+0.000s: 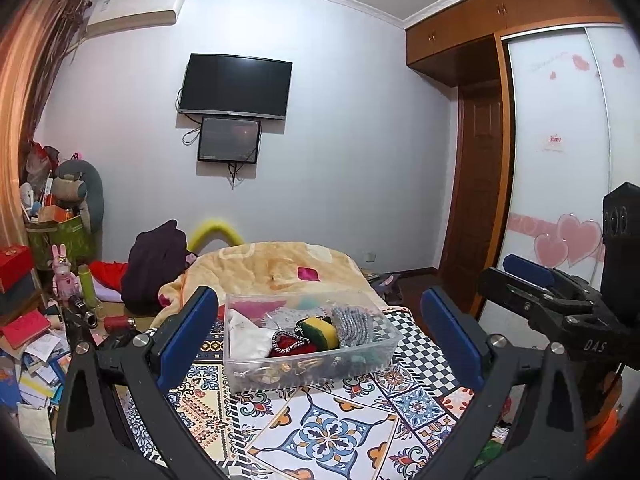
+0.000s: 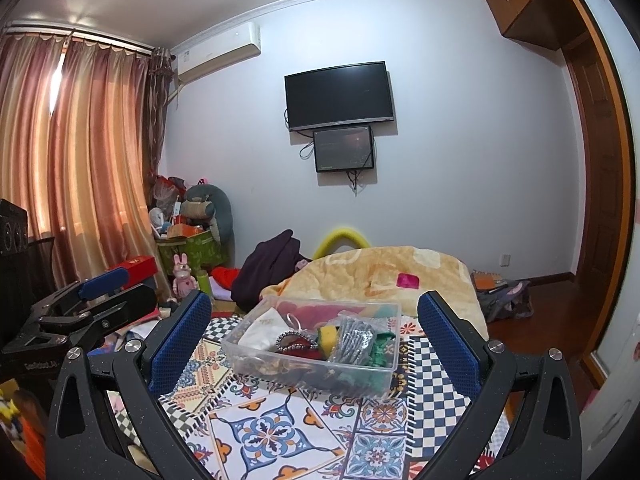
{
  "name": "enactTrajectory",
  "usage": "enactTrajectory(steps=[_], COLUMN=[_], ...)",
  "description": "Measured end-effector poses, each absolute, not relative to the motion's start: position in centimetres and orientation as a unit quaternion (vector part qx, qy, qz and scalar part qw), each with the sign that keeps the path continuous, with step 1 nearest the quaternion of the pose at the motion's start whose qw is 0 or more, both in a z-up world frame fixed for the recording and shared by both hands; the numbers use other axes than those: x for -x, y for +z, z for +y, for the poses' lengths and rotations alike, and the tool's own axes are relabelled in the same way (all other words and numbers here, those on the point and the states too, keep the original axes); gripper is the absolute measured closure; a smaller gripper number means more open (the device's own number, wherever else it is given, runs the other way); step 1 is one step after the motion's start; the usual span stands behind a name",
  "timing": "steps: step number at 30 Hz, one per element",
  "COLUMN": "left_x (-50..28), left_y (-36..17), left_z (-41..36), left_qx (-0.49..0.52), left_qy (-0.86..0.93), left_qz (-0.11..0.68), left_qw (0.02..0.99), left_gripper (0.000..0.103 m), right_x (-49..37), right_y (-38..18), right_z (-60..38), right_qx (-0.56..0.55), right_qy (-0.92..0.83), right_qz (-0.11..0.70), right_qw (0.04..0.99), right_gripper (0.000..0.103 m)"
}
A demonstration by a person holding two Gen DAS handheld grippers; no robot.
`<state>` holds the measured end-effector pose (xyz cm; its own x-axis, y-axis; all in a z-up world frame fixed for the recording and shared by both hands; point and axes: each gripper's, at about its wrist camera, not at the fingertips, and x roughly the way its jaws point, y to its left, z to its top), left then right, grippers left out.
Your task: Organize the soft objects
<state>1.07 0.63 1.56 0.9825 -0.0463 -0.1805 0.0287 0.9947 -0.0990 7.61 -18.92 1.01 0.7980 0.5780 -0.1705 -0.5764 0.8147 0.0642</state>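
Note:
A clear plastic bin [image 1: 384,354] stands on the patterned table [image 1: 328,432]. It holds a white cloth [image 1: 250,338], a yellow and green sponge [image 1: 320,330], a silver scouring pad [image 1: 354,326] and a red heart-shaped pouch [image 1: 288,344]. My left gripper [image 1: 320,344] is open and empty, held just in front of the bin. My right gripper [image 2: 316,340] is open and empty, also in front of the bin [image 2: 386,364]. The right gripper shows at the right edge of the left wrist view [image 1: 532,276]. The left gripper shows at the left edge of the right wrist view [image 2: 100,288].
A beige blanket [image 1: 272,268] lies on the bed behind the table. A dark garment [image 1: 156,264] and a yellow foam tube [image 1: 216,230] lie beyond it. Books, boxes and toys [image 1: 40,320] crowd the left side. A wardrobe [image 1: 560,140] stands on the right.

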Motion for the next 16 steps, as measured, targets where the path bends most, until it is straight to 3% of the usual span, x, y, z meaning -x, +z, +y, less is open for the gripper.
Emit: enactTrajectory(steps=[16], left_x=[-1.26], left_y=[1.56], left_z=[0.73], left_qx=[0.051], left_qy=[-0.021], left_qz=[0.097], left_qw=[0.994], left_gripper=[0.000], right_x=[-7.95], right_y=[0.81], right_z=[-19.16], right_qx=[-0.008], right_qy=[0.305], right_qz=[0.097], right_qw=[0.947], right_gripper=[0.000])
